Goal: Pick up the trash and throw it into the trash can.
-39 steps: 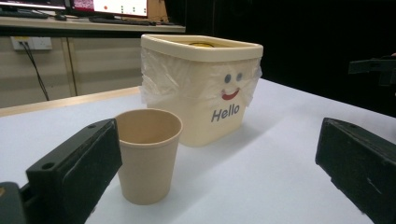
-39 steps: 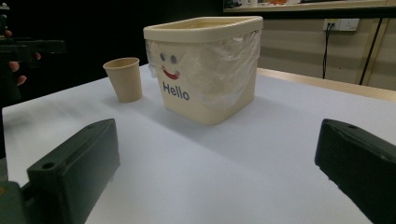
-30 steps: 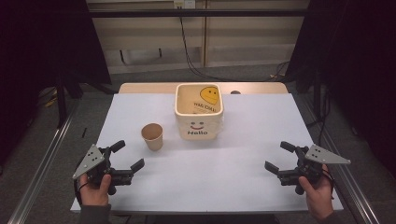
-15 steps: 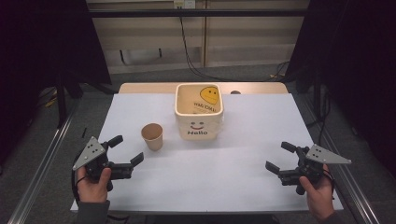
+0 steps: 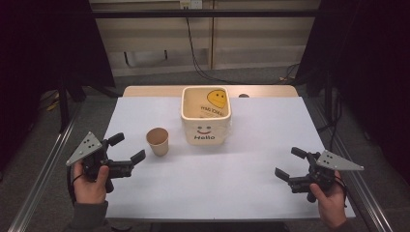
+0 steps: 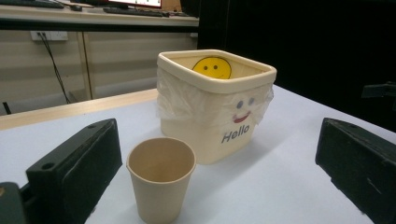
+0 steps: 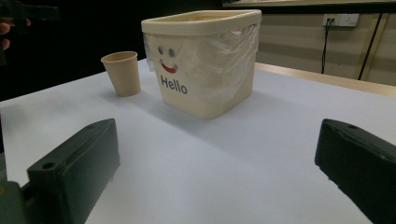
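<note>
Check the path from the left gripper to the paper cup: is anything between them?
Nothing visible is. The left gripper is open and faces the paper cup, with bare white table between them. The bin stands beyond the cup and to one side, off that line.

A white table top fills the lower middle of the high view, with a pale wooden strip along its far edge and a small dark round spot on that strip. Aluminium rails run up the lower left and lower right. Black curtains hang at the upper left and upper right. At top centre a white wall socket sits on a beige panelled wall, and a black cable drops from it to the grey floor.
</note>
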`<state>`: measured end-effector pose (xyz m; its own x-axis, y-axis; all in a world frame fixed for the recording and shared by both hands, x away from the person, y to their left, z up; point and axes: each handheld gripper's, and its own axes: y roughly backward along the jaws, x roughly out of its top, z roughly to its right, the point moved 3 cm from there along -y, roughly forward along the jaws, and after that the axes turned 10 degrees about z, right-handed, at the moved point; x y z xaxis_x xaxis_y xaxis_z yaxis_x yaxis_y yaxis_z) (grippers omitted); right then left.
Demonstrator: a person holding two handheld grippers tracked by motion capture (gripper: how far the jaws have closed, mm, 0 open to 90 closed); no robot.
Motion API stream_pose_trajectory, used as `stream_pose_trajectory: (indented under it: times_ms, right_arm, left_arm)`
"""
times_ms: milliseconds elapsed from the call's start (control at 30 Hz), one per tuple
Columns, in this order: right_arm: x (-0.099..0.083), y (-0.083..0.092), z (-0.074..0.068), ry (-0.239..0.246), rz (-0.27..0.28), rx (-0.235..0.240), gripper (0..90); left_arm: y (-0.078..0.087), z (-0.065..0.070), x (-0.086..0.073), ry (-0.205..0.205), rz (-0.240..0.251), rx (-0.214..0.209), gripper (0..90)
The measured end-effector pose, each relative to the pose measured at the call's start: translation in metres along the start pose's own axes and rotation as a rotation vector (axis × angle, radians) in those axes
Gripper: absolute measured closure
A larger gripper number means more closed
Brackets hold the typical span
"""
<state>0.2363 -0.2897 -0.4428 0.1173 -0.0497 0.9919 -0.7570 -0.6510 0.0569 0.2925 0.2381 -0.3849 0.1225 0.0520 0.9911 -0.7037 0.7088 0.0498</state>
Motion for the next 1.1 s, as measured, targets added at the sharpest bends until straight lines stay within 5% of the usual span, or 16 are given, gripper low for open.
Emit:
stream_pose_trajectory:
  times_ms: [367, 600, 1100]
  right_arm:
    - [0.0, 0.002, 0.0, 0.003, -0.008, 0.005, 0.0]
    - [0.0, 0.002, -0.001, 0.003, -0.005, -0.003, 0.0]
    - [-0.001, 0.003, 0.0, 0.005, -0.023, 0.012, 0.0]
  left_arm:
    - [-0.007, -0.003, 0.027, 0.025, -0.044, 0.013, 0.1]
    - [-0.011, -0.004, 0.048, 0.013, -0.128, 0.033, 0.1]
    - [-0.032, -0.008, 0.085, 0.033, -0.286, 0.005, 0.1]
